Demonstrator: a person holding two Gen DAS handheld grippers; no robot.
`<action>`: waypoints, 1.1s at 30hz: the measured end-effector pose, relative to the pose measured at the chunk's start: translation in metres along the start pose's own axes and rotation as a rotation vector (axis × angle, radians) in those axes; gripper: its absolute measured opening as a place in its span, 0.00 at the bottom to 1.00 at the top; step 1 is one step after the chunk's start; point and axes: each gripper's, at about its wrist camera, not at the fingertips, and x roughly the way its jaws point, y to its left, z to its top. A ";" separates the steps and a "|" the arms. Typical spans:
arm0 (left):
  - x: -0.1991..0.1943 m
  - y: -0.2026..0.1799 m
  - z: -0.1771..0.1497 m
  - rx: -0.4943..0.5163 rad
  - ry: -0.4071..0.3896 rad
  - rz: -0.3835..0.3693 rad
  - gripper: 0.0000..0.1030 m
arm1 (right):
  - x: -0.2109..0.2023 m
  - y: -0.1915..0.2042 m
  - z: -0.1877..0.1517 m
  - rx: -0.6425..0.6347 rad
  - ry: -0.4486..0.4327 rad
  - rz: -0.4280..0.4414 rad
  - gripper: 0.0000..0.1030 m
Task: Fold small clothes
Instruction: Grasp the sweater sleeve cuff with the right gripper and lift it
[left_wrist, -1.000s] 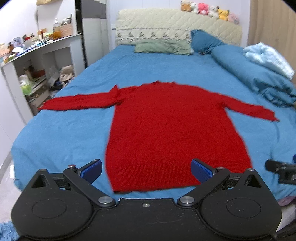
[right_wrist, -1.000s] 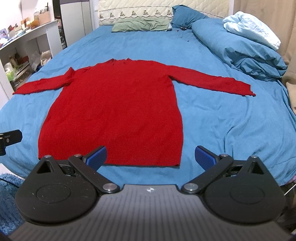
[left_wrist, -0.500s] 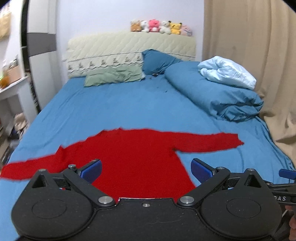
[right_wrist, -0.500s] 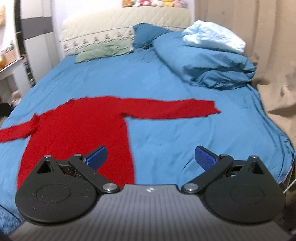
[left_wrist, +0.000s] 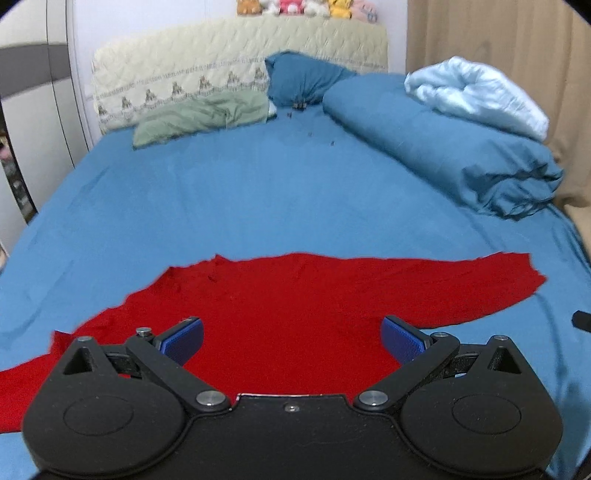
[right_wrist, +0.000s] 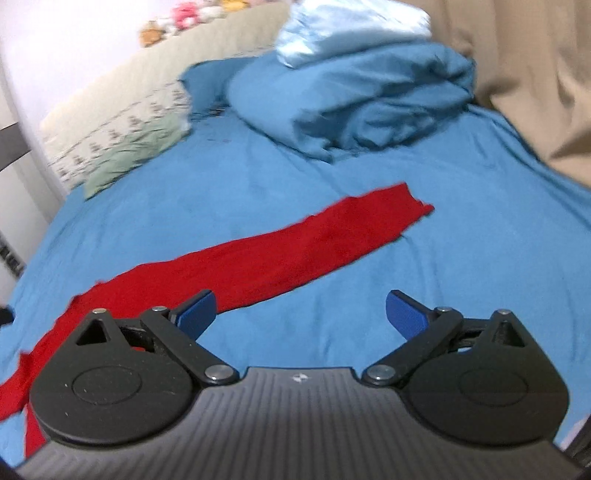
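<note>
A red long-sleeved sweater (left_wrist: 295, 306) lies flat on the blue bed sheet (left_wrist: 258, 206), sleeves spread out to both sides. My left gripper (left_wrist: 291, 341) is open and empty, low over the sweater's body. My right gripper (right_wrist: 301, 314) is open and empty, over the sheet just beside the sweater's right sleeve (right_wrist: 314, 240), whose cuff (right_wrist: 406, 205) lies ahead to the right. The sweater's hem is hidden under both grippers.
A folded blue duvet (left_wrist: 443, 147) with a pale blue blanket (left_wrist: 476, 96) lies at the bed's right. A green pillow (left_wrist: 203, 118) and a blue pillow (left_wrist: 303, 81) lie at the headboard. A beige curtain (right_wrist: 535, 74) hangs at the right.
Both grippers have moved forward over the bed and swung right. The left now hovers over the sweater's upper body, the right by the right sleeve. Both stayed open.
</note>
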 end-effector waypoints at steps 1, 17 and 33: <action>0.016 0.006 -0.002 -0.012 0.012 -0.004 1.00 | 0.015 -0.004 -0.001 0.013 -0.003 -0.003 1.00; 0.142 0.065 -0.061 -0.115 0.083 0.065 0.99 | 0.181 -0.041 -0.011 0.214 -0.113 -0.105 0.86; 0.158 0.074 -0.064 -0.094 0.082 0.049 1.00 | 0.198 -0.045 0.012 0.293 -0.150 -0.108 0.20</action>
